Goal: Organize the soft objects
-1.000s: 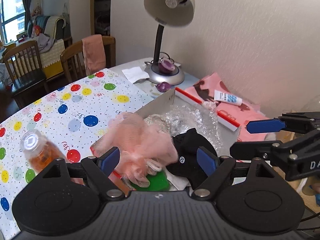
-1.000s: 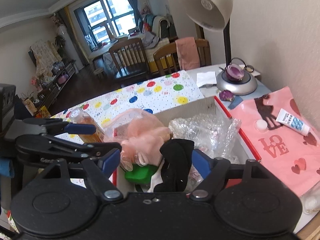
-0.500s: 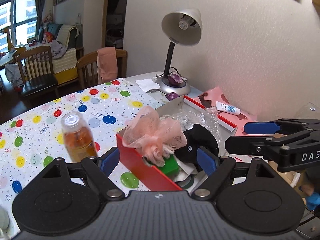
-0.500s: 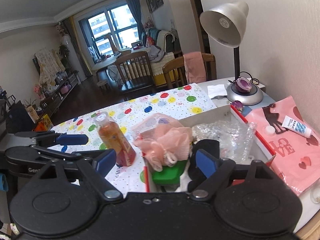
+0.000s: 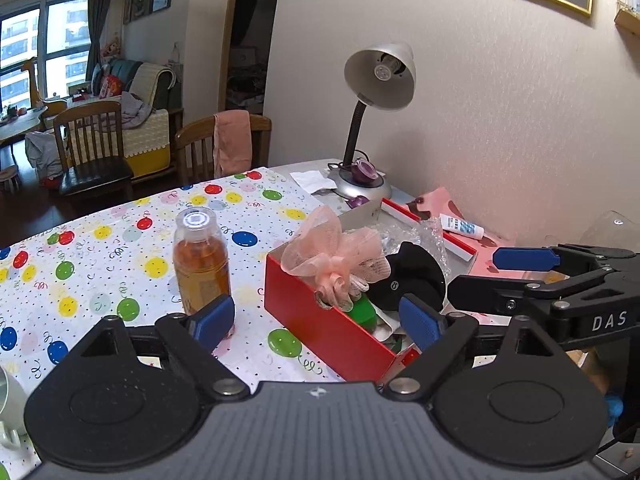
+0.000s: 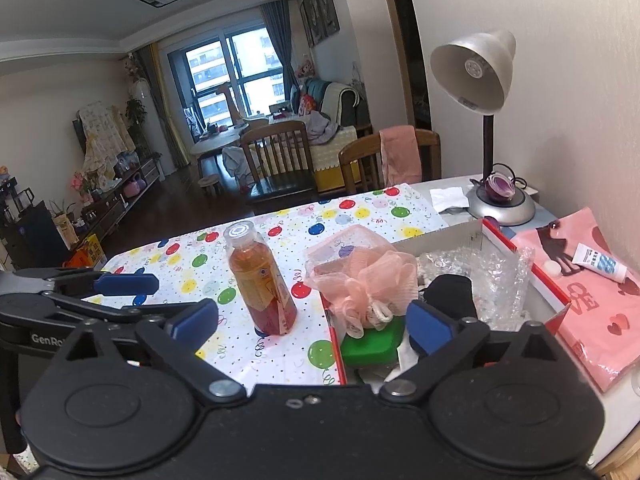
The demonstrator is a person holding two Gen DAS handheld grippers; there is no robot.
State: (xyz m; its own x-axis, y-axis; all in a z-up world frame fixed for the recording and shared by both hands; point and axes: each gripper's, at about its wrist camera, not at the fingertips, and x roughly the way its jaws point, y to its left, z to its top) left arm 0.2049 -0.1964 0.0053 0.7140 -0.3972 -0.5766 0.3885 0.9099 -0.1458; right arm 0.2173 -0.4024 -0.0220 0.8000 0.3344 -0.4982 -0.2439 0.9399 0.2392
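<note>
A bottle of orange drink (image 5: 201,264) is standing upright on a tablecloth (image 5: 120,240) printed with coloured balloons. A silver desk lamp (image 5: 378,80) is rising from its round base by the wall, with a purple round object (image 5: 363,170) sitting on that base. A white tube (image 6: 598,262) is lying on a pink bag (image 6: 592,304). A pink towel (image 5: 232,146) is hanging over a wooden chair (image 5: 200,152).
</note>
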